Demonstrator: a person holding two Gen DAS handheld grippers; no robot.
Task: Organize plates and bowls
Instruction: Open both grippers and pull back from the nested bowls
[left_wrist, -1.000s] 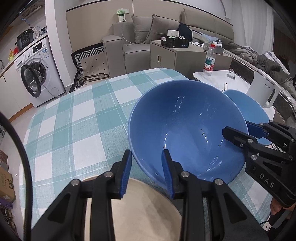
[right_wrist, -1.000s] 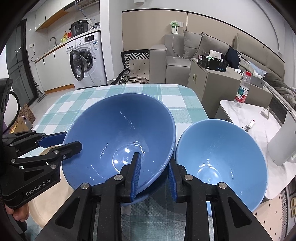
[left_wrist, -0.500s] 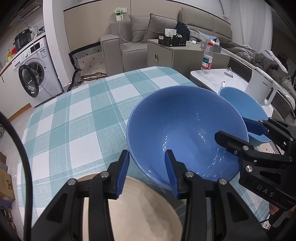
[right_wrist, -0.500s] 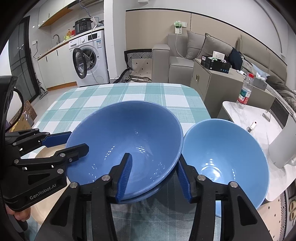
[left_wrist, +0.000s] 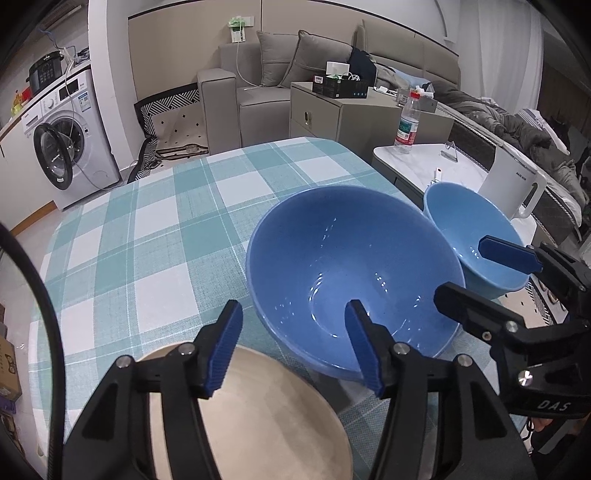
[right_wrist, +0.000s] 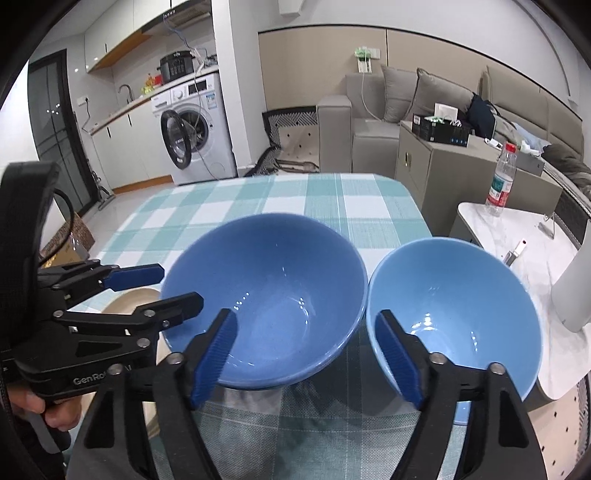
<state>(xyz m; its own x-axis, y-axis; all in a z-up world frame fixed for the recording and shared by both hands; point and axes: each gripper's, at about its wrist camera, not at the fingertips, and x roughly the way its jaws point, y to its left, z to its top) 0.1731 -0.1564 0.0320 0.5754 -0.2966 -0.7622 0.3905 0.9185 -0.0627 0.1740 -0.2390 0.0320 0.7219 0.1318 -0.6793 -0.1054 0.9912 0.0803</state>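
Checked desk (left_wrist: 155, 236): large blue bowl (left_wrist: 351, 273) now sits flat, released. Left claw (left_wrist: 291, 343) and right claw (right_wrist: 306, 354) opening, gripping nothing; small bowl (right_wrist: 454, 306) likely next.

Left wrist view: close, angled down past left claw (left_wrist: 291, 347). Right wrist view: likewise, past right claw (right_wrist: 306, 354). Shared: big bowl (left_wrist: 351, 273) (right_wrist: 266, 302), table (left_wrist: 147, 236) (right_wrist: 325, 199).

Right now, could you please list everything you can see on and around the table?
large bowl: one, dark blue, mid-table.
small bowl: one, light blue, beside it at the table's edge.
plate: one, beige, near side.
tablecloth: one, teal-white check, over the table.
water bottle: one, clear, red cap, side table.
washing machine: one, white, back wall.
left gripper: jaws opening, astride the large bowl's rim.
right gripper: jaws opening, pads off the bowls.
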